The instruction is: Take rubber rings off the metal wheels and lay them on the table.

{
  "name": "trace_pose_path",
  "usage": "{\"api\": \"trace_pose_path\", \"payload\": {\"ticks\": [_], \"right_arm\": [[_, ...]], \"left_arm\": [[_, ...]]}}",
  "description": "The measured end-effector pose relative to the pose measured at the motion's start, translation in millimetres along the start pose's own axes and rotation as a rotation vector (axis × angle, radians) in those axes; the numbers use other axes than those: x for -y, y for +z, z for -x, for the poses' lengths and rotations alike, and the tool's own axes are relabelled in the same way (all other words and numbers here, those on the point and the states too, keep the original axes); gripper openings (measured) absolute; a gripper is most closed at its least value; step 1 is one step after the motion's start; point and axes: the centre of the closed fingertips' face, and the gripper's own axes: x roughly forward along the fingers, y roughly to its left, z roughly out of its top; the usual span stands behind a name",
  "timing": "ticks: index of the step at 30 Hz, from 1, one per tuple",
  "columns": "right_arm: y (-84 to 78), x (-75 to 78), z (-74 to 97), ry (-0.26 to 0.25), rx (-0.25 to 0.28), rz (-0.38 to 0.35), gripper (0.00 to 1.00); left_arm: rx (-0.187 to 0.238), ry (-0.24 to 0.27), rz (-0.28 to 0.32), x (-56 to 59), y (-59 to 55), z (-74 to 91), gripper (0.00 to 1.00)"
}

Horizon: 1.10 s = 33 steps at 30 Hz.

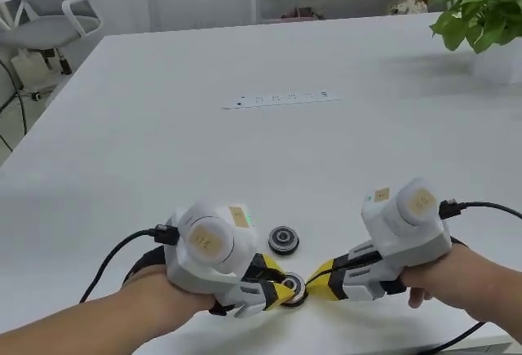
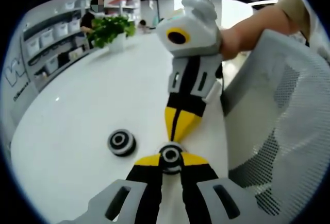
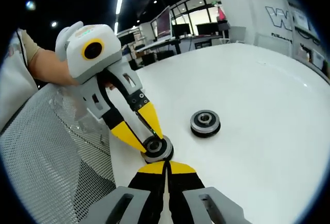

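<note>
A small metal wheel [image 1: 295, 288] with a black rubber ring sits near the table's front edge, and my left gripper [image 1: 285, 291] is shut on it from the left. In the left gripper view the wheel [image 2: 171, 157] sits between my yellow fingertips [image 2: 149, 160]. My right gripper [image 1: 315, 278] comes in from the right with its jaws pressed together. Its tips [image 3: 165, 166] pinch the ring at the wheel's rim [image 3: 157, 149]. A second ringed wheel [image 1: 283, 240] [image 2: 121, 142] [image 3: 205, 122] lies flat on the white table [image 1: 269, 159], just beyond both grippers.
A flush power strip [image 1: 281, 99] runs across mid-table. A potted plant [image 1: 481, 4] stands at the far right corner. A white chair [image 1: 49, 12] is beyond the far left edge. A mesh chair back [image 2: 278, 131] is close behind the grippers.
</note>
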Motion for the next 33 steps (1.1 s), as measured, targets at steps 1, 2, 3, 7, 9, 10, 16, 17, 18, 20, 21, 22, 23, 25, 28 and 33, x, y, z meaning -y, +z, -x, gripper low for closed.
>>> {"api": "trace_pose_path", "payload": {"ticks": [1,2,3,7,9,10,16,17,18,20,21,22,23,25,28,33], "right_arm": [[0.5,0.2,0.8,0.002,0.008,-0.015,0.0],[0.5,0.0,1.3,0.006,0.013,-0.031,0.0],[0.1,0.3,1.6,0.006,0.014,-0.033,0.0],[2.0,-0.6,2.7,0.02,0.038,-0.098,0.0],[3.4,-0.5,3.5,0.026,0.057,-0.131,0.0],[3.1,0.1,3.5,0.025,0.058,-0.138,0.0],[0.2,0.4,-0.6,0.021,0.036,-0.104,0.0],[-0.6,0.7,-1.0,0.019,0.032,-0.098,0.0],[-1.0,1.0,-1.3,0.02,0.031,-0.093,0.0],[-1.0,1.1,-1.6,0.024,0.034,-0.099,0.0],[-1.2,1.2,-1.5,0.025,0.036,-0.101,0.0],[-1.3,1.1,-1.5,0.027,0.037,-0.104,0.0],[-1.1,0.7,-1.4,0.028,0.039,-0.105,0.0],[-1.1,0.6,-1.4,0.03,0.04,-0.108,0.0],[-1.6,1.1,-1.6,0.031,0.042,-0.111,0.0],[-4.1,1.4,-2.1,0.035,0.041,-0.117,0.02]], "left_arm": [[0.0,0.0,0.0,0.0,0.0,0.0,0.13],[0.0,0.001,0.0,0.0,0.1,0.0,0.13],[0.0,0.001,0.0,0.0,0.1,0.0,0.13],[0.0,0.001,0.0,0.0,0.2,0.0,0.13],[-0.001,0.002,-0.001,0.0,0.2,0.0,0.13],[-0.002,0.002,0.0,0.1,0.2,0.0,0.13],[-0.001,0.004,0.0,0.3,0.4,0.0,0.13],[-0.001,0.004,0.0,0.3,0.4,0.0,0.13],[-0.001,0.004,0.0,0.3,0.5,0.0,0.13],[-0.001,0.005,0.0,0.3,0.4,-0.1,0.13],[-0.001,0.004,0.0,0.2,0.4,-0.1,0.13],[-0.001,0.004,0.0,0.2,0.4,-0.2,0.13],[0.0,0.004,0.001,0.2,0.3,-0.1,0.13],[0.0,0.003,0.001,0.3,0.4,-0.2,0.13],[0.001,0.003,0.001,0.3,0.4,-0.3,0.13],[0.001,0.002,0.002,0.0,0.1,-0.4,0.13]]}}
